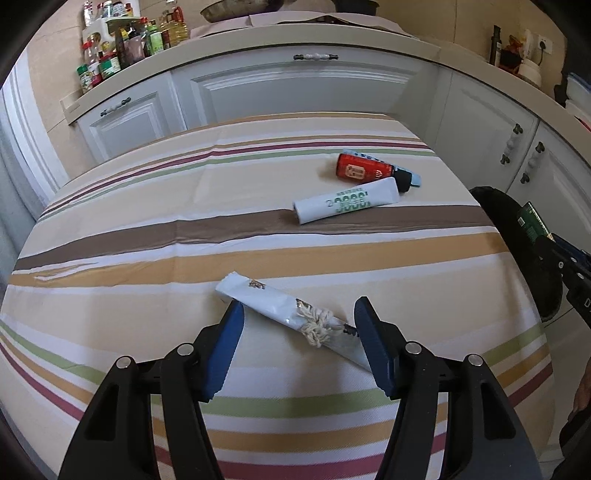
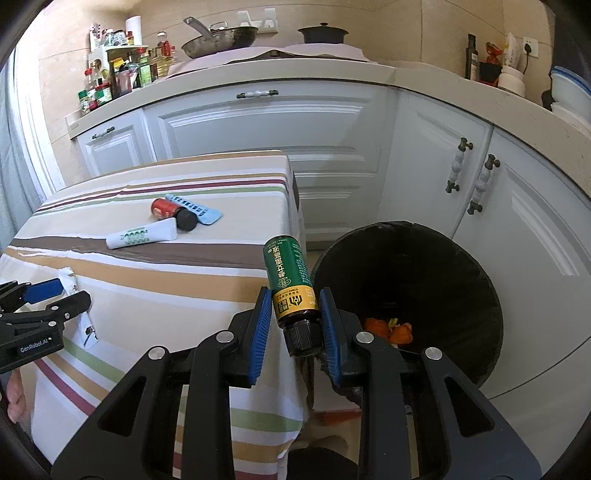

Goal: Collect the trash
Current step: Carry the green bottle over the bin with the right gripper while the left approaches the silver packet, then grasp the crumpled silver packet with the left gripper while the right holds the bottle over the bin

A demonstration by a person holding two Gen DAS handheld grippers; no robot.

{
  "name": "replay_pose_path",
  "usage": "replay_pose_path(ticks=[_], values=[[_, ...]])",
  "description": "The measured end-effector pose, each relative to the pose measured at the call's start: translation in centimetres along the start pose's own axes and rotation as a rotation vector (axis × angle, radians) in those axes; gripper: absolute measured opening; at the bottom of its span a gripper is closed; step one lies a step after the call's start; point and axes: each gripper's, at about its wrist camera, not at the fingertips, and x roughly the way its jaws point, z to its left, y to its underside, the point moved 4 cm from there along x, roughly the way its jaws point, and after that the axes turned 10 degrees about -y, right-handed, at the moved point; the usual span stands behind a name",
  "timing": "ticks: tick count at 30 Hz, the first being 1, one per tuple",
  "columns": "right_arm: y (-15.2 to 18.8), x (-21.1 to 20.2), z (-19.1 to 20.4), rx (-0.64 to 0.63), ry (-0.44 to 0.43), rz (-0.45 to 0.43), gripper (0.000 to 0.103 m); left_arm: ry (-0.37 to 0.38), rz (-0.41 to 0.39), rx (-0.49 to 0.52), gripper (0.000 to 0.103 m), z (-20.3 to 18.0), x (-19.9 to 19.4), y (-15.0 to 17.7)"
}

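Observation:
My left gripper (image 1: pixel 299 317) is open, its blue fingers on either side of a white snack wrapper (image 1: pixel 280 308) lying on the striped tablecloth (image 1: pixel 147 258). Farther back lie a white tube (image 1: pixel 347 201), a red bottle with a black cap (image 1: pixel 364 168) and a blue blister strip (image 1: pixel 415 180). My right gripper (image 2: pixel 293 306) is shut on a green and yellow bottle (image 2: pixel 290 273), cap toward the camera, held beside the table's edge and left of the black trash bin (image 2: pixel 424 291). The left gripper (image 2: pixel 55 291) also shows in the right wrist view.
The bin holds orange scraps (image 2: pixel 391 328) and stands on the floor to the right of the table. White kitchen cabinets (image 2: pixel 332 122) run behind. The counter carries spice bottles (image 2: pixel 110 77), a pan (image 2: pixel 218 38) and a pot (image 2: pixel 323 33).

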Motion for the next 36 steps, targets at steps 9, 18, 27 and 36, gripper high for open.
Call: replay_pose_path(ticks=[9, 18, 27, 36], values=[[0.1, -0.1, 0.8, -0.006, -0.011, 0.001, 0.026, 0.009, -0.003, -0.012, 0.067, 0.0, -0.7, 0.6], [0.1, -0.3, 0.8, -0.002, -0.016, -0.003, 0.026, 0.0, 0.003, -0.015, 0.07, 0.7, -0.1, 1.1], [0.0, 0.1, 0.9, 0.003, -0.02, 0.003, 0.026, 0.064, 0.026, -0.07, 0.07, 1.5, 1.5, 0.1], [0.0, 0.4, 0.2, 0.02, -0.008, 0.007, 0.026, 0.054, -0.009, -0.013, 0.043, -0.1, 1.9, -0.8]])
